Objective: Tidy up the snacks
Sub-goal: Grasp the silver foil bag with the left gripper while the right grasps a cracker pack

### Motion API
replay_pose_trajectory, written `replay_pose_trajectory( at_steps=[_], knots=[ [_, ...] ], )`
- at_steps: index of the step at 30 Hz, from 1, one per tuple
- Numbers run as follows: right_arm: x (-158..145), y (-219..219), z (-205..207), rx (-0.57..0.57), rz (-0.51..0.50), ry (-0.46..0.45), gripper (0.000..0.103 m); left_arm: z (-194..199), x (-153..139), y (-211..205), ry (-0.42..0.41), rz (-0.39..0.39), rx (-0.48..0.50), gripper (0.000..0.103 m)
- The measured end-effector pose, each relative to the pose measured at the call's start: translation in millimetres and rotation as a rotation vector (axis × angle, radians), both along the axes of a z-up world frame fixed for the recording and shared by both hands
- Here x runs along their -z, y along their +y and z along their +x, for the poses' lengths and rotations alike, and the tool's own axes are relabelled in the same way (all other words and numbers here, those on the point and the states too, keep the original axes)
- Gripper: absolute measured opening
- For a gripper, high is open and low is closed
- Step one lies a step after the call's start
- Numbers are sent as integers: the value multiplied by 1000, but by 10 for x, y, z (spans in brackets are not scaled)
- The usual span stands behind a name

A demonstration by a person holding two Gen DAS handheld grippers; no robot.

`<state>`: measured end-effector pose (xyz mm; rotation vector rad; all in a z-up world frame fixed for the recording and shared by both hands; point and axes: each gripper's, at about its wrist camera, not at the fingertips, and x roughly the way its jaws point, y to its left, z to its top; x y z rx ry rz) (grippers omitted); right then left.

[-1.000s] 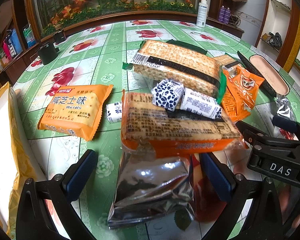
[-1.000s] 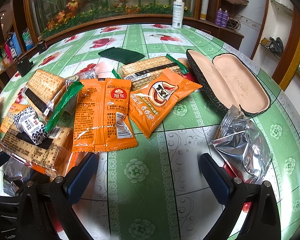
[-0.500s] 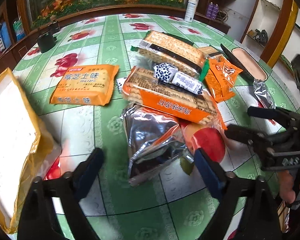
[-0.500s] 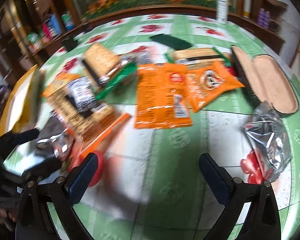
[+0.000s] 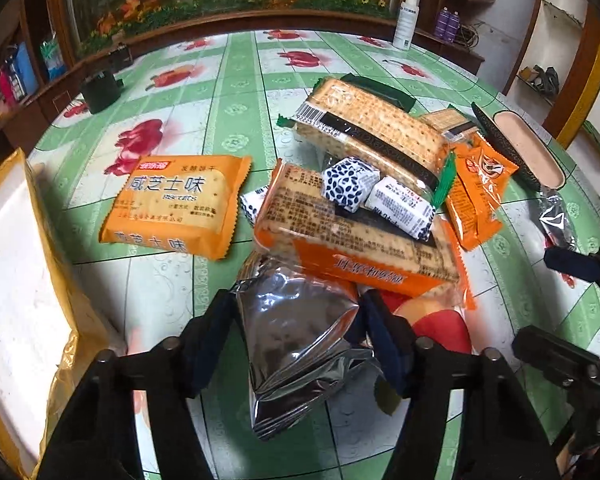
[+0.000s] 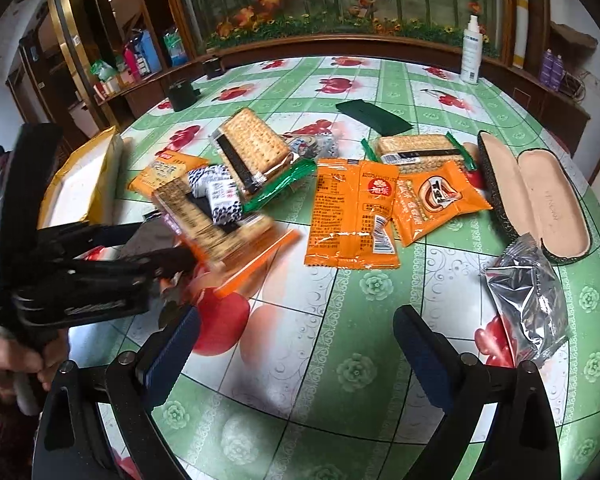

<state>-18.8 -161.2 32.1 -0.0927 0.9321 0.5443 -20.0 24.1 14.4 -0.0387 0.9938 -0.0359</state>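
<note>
A: Snacks lie scattered over the green flowered tablecloth (image 5: 220, 92). The silver foil packet (image 5: 296, 344) sits nearest the left wrist camera, between the fingers of the left gripper (image 5: 296, 332).

B: Is it gripped?

A: The jaws have just been closing, and both blue pads now press the packet's sides, so the left gripper is clamped on the silver foil packet. The packet's far end is tucked under the orange-edged cracker pack (image 5: 356, 240).

B: What is on that pack?

A: 2 small blue-and-white wrapped candies (image 5: 376, 196) rest on top of it. Behind it lies a green-edged cracker pack (image 5: 372, 136), and to the left, apart on the cloth, an orange biscuit packet (image 5: 176, 204). A yellow padded envelope (image 5: 16, 300) lies at the left edge.

B: And the right gripper?

A: The right gripper (image 6: 296, 344) hangs over bare tablecloth with its jaws spread wide and nothing between them. In its view 2 more orange packets lie side by side in the middle: a flat orange sachet (image 6: 352, 212) and an orange packet with a brown emblem (image 6: 436, 196), overlapping at one edge.

B: Anything else to the right?

A: A second silver foil packet (image 6: 528, 300) lies just beside an open glasses case (image 6: 536, 196). A dark green cloth (image 6: 372, 116) lies farther back, and a white spray bottle (image 6: 471, 56) stands near the table's far edge.
</note>
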Motion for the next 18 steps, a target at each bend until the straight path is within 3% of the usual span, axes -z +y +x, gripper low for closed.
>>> replay_pose_trajectory(
  at_steps=[8, 12, 18],
  knots=[
    [-154, 176, 83, -182, 40, -23, 99, -390, -84, 118, -10, -39, 44, 60],
    [-137, 454, 212, -319, -5, -16, 99, -650, -129, 220, -7, -59, 39, 60],
    [-22, 732, 401, -419, -82, 2, 99, -879, -105, 312, -8, -89, 27, 60]
  ],
)
